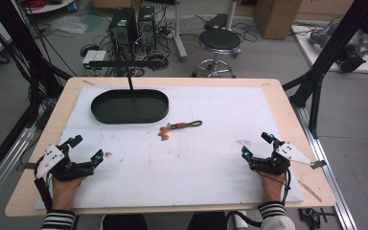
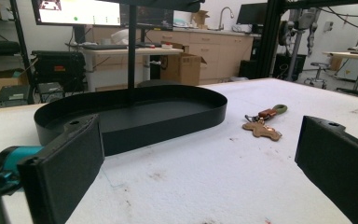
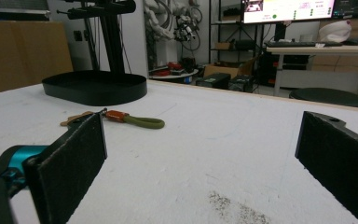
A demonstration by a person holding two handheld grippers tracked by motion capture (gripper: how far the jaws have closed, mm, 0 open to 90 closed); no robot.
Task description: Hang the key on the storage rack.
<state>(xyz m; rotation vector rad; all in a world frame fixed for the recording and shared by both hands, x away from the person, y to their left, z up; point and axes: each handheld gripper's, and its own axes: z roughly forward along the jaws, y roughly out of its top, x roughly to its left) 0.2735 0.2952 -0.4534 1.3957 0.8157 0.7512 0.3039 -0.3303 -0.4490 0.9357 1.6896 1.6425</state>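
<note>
Workshop floor all around: computer towers (image 1: pixel 133 26) and a tangle of cables beyond the far edge, a black round stool (image 1: pixel 219 42) to the right of them, black frame struts on both sides. In front of me, a light wooden table (image 1: pixel 287 108) topped with a white foam-like mat (image 1: pixel 196 158), matte, faintly pitted, speckled with small brown and grey stains.

Starting at the left: my left gripper (image 1: pixel 86 150) sits low over the mat's near left corner, my hand (image 1: pixel 66 189) wrapped behind it, striped cuff at the wrist. Its jaws are spread wide with nothing between them, flat black pads with a fine grainy face, teal fittings at the base.

Beyond it, far left of the mat, the black oval tray (image 1: pixel 130 106): smooth, thin-walled, low upright rim, with a slim black post (image 2: pixel 132 51) rising at its far side.

Moving right, just beside the tray's near right end and apart from it, the keychain (image 1: pixel 179 127) lies flat near the middle of the mat. An olive-green cord loop, an orange-brown wrap, a small metal ring, then a tan flat charm with a lobed outline, leather-looking. In the right gripper view the loop points right, the charm left.

Far right: my right gripper (image 1: pixel 257 144) rests at the mat's near right, grey three-cornered plate on top, jaws gaping, gripping nothing.
</note>
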